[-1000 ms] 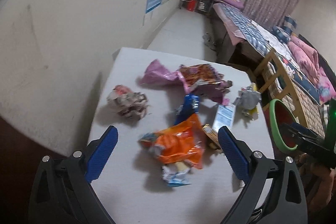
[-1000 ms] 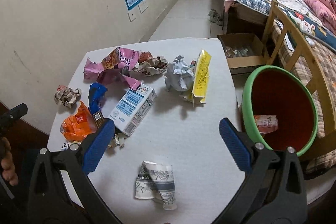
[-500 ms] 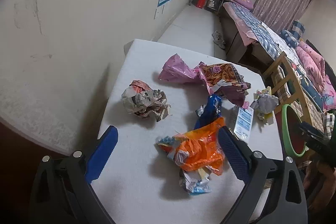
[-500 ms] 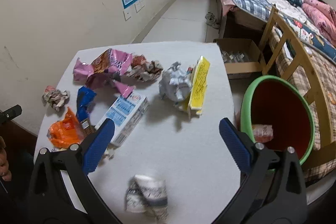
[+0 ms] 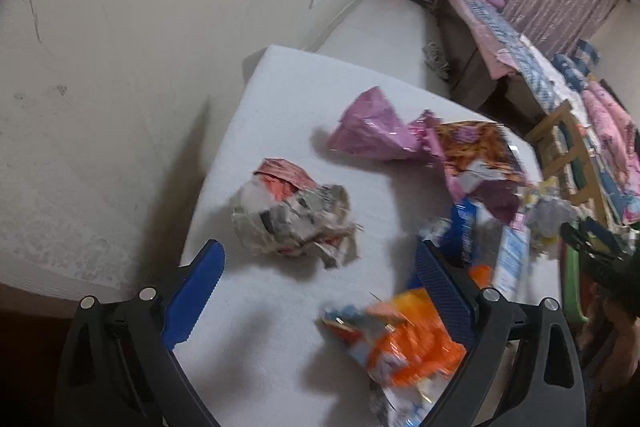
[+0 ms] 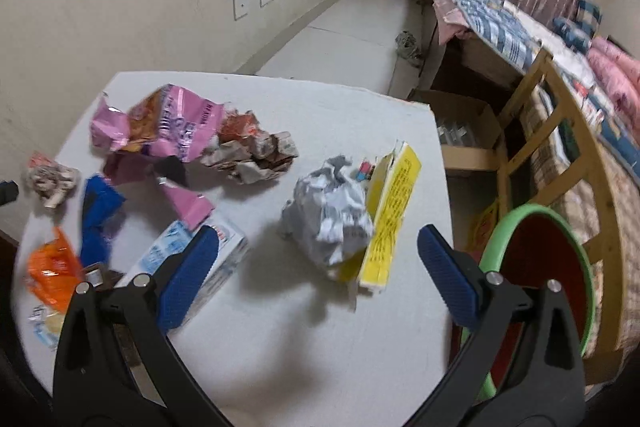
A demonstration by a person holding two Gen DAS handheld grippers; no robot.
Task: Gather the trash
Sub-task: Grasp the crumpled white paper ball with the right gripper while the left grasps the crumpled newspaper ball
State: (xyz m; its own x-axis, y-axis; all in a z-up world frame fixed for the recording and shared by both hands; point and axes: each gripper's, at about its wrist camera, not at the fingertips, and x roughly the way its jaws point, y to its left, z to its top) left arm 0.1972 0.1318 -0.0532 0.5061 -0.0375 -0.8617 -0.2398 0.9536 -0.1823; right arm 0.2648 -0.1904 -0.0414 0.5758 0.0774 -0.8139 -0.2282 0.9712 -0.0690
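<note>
Trash lies scattered on a white table [image 6: 360, 131]. In the left wrist view a crumpled newspaper ball [image 5: 292, 215] sits just beyond my open left gripper [image 5: 320, 279], with an orange wrapper [image 5: 404, 339] by the right finger. A pink snack bag [image 5: 400, 139] lies farther back. In the right wrist view my open right gripper [image 6: 320, 267] hovers just short of a crumpled white paper ball [image 6: 332, 215] leaning on a yellow carton [image 6: 392, 215]. A white-and-blue milk carton [image 6: 192, 267] lies behind the left finger. A green-rimmed red bin [image 6: 540, 275] stands off the table's right edge.
A blue wrapper [image 6: 98, 215], a brown crumpled paper [image 6: 252, 155] and the pink bag [image 6: 168, 131] crowd the table's left half. A cardboard box [image 6: 464, 135], a wooden chair [image 6: 560, 131] and a bed [image 6: 500, 11] stand to the right. A wall [image 5: 120, 47] runs along the left.
My left gripper has swung left and closer to the newspaper ball. My right gripper has advanced toward the white paper ball; the crushed paper cup has dropped out of its view.
</note>
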